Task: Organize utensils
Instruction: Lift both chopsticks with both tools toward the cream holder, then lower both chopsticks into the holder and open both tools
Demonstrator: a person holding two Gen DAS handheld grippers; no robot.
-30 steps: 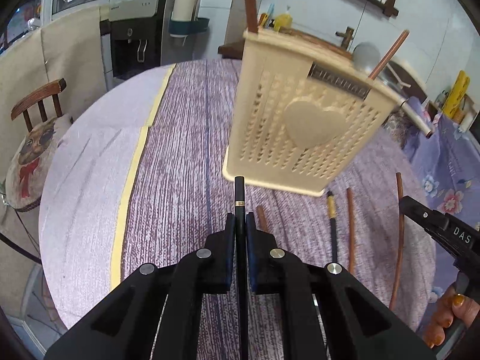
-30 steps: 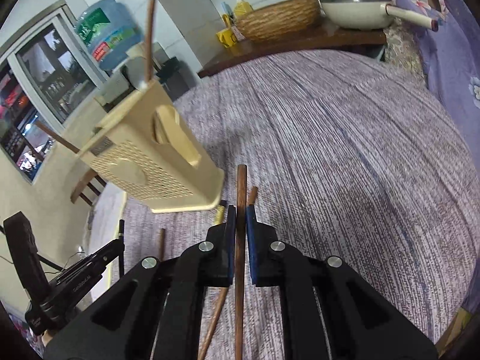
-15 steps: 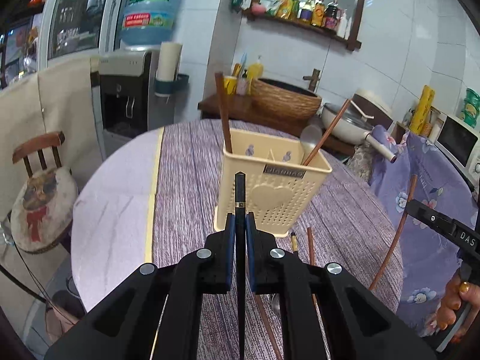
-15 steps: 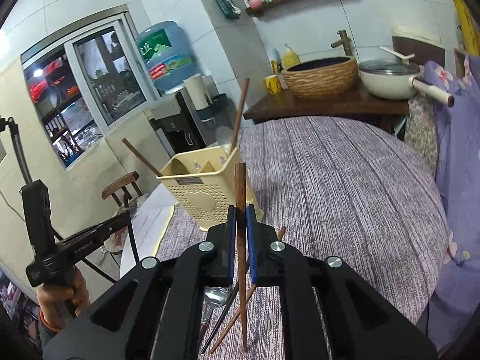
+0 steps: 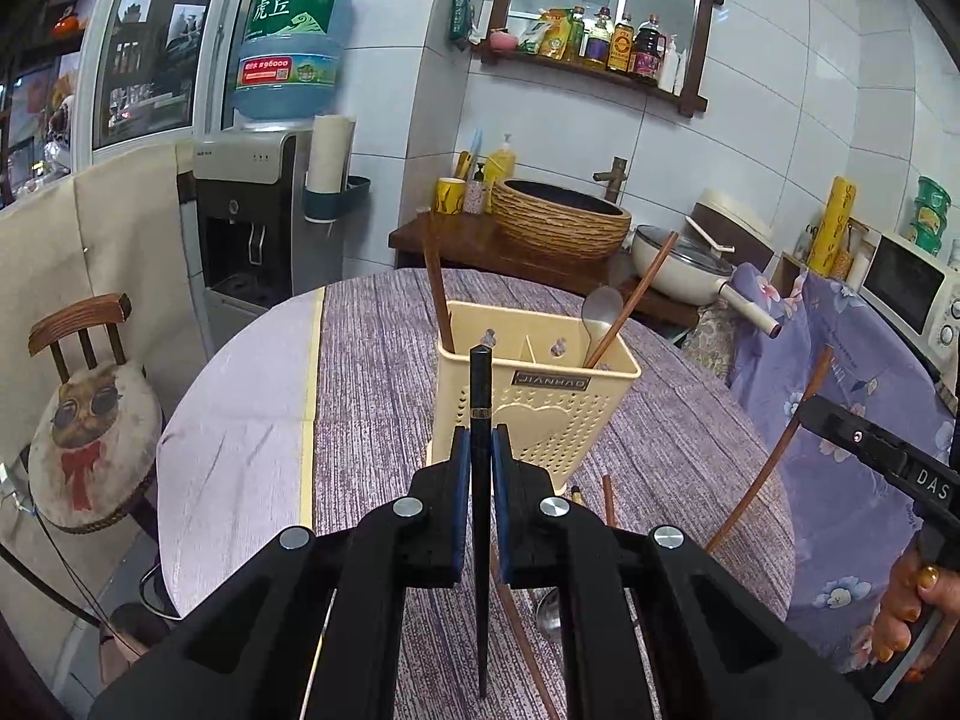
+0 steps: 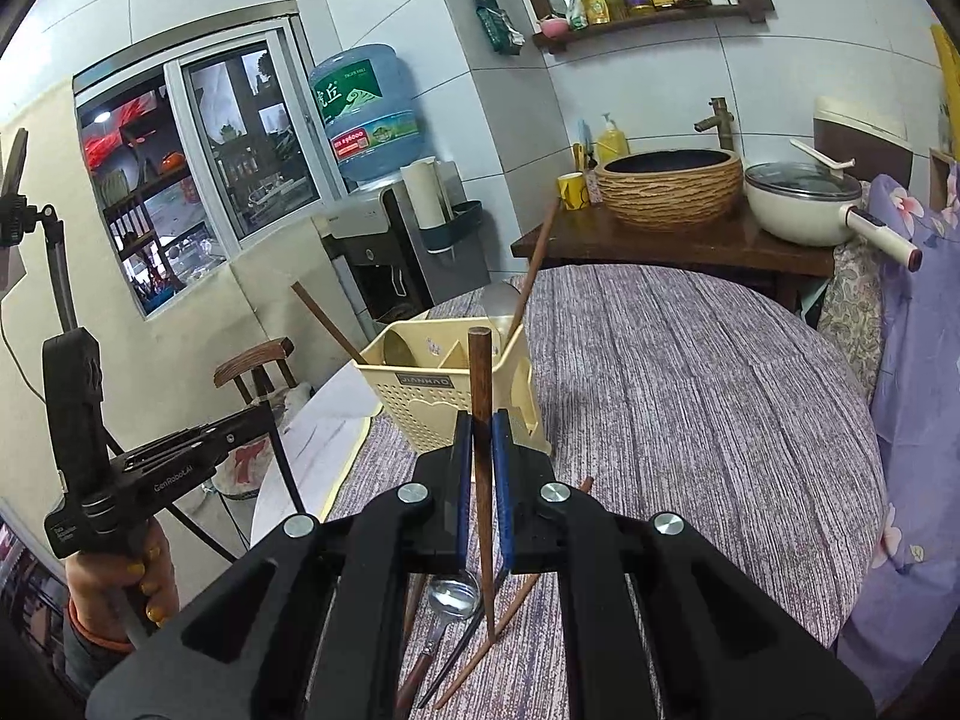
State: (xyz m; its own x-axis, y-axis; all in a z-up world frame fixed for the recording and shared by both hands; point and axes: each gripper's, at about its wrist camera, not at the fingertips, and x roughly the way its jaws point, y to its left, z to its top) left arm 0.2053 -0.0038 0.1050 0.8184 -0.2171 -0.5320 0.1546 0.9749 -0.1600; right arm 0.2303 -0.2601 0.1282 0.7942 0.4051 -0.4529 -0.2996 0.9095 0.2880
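A cream plastic utensil holder [image 5: 540, 396] [image 6: 438, 402] stands on the round table; it holds two brown chopsticks and a spoon [image 5: 602, 312]. My left gripper [image 5: 479, 450] is shut on a black chopstick [image 5: 480, 396], held upright above the table in front of the holder. My right gripper [image 6: 480, 438] is shut on a brown chopstick [image 6: 480, 372], also upright, to the holder's right. On the table below lie a spoon [image 6: 450, 600], a brown chopstick [image 6: 510, 606] and a dark chopstick.
The table has a purple striped cloth [image 6: 690, 390]. A wooden chair [image 5: 84, 414] stands at the left, a water dispenser [image 5: 252, 222] behind. A side counter holds a woven basin [image 5: 561, 222] and a pot [image 6: 804, 204].
Both grippers have lifted and tilted up with their chopsticks, from close over the table to higher and level. The holder now appears farther off and upright in both views.
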